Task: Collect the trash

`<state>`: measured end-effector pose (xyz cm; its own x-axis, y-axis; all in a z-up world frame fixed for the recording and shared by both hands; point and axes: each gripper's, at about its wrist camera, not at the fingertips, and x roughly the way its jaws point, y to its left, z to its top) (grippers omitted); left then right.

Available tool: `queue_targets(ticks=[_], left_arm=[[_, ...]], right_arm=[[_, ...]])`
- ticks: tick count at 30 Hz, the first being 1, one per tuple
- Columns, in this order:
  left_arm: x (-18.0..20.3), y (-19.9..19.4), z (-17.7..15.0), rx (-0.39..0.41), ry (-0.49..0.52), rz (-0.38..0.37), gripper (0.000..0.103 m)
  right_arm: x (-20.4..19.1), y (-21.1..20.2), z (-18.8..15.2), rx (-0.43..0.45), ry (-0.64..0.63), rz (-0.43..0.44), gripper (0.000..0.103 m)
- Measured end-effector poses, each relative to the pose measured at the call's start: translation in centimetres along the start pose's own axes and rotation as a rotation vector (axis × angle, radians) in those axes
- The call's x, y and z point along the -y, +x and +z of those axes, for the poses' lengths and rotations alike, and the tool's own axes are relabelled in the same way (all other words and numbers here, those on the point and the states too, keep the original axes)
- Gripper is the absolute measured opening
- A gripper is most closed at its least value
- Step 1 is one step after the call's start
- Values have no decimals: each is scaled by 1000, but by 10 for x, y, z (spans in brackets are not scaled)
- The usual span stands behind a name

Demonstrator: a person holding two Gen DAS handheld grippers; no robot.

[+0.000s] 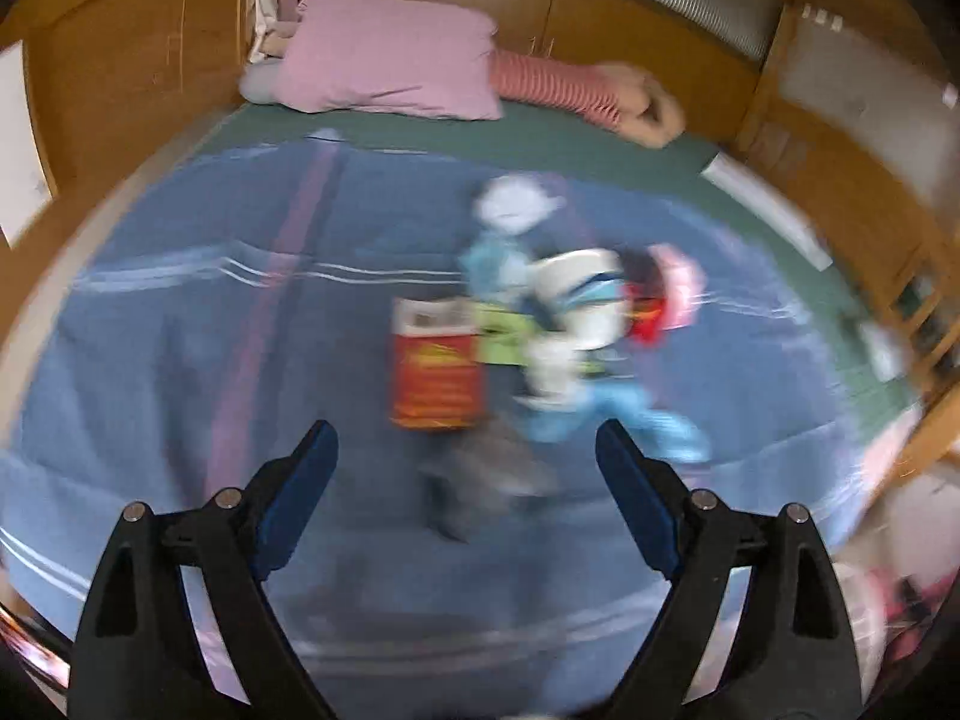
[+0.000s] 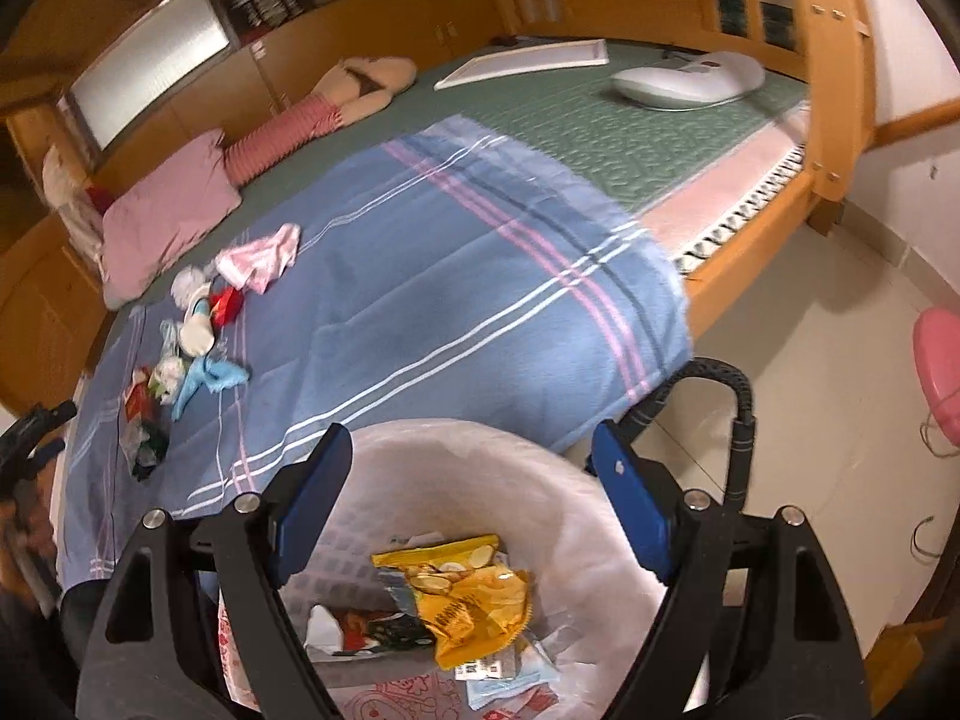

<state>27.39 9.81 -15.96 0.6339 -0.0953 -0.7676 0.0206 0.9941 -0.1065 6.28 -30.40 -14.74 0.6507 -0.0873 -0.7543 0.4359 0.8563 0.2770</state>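
A heap of trash lies on the blue striped blanket (image 1: 180, 312): a red packet (image 1: 435, 369), a green wrapper (image 1: 501, 339), a white cup (image 1: 579, 294), a blue wrapper (image 1: 618, 411) and a dark wrapper (image 1: 480, 480). My left gripper (image 1: 467, 447) is open and empty just short of the heap; this view is blurred. The heap also shows in the right wrist view (image 2: 192, 330). My right gripper (image 2: 471, 459) is open and empty above a lined trash bin (image 2: 576, 498) holding a yellow snack bag (image 2: 474, 600) and other wrappers.
A pink pillow (image 1: 390, 54) and a striped bolster (image 1: 552, 87) lie at the head of the bed. A white device (image 2: 690, 81) and a white frame (image 2: 522, 63) lie on the green mattress. A wooden bed frame (image 2: 834, 90) surrounds the bed. A pink object (image 2: 939, 360) is on the floor.
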Motion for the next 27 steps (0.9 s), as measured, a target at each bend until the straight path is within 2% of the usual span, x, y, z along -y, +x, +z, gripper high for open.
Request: queue_targets(ticks=[2,5,9,12,16,18,19,20,23,24,25,26,27], left_arm=[[-4,18,4,-39,49,48,87],[-4,37,6,-79,131,79,88],[17,44,-11,-114,270,74,88],[40,50,-21,-126,391,70,88],[48,63,-27,-138,463,100,87],[42,71,-25,-145,438,99,72],[39,74,-25,-158,424,93,60],[34,79,-24,-184,401,95,52],[12,75,-16,-201,287,67,48],[-1,70,-11,-204,210,26,48],[-12,64,-8,-203,142,-21,48],[-26,57,-5,-200,67,-89,48],[-40,48,-3,-194,-10,-166,48]], right_arm=[[-17,11,4,-23,-25,13,81],[-52,30,15,-81,-81,56,81],[-123,64,31,-123,-238,92,81],[-187,102,39,-122,-394,100,81],[-257,170,41,-197,-507,55,81],[-279,198,39,-225,-531,58,81],[-289,209,36,-230,-555,47,81],[-300,221,31,-233,-591,29,81],[-320,239,18,-217,-671,-16,80],[-323,242,14,-211,-688,-10,72],[-325,243,13,-206,-697,-9,60],[-327,245,10,-215,-704,-4,34],[-327,244,9,-226,-692,14,28]])
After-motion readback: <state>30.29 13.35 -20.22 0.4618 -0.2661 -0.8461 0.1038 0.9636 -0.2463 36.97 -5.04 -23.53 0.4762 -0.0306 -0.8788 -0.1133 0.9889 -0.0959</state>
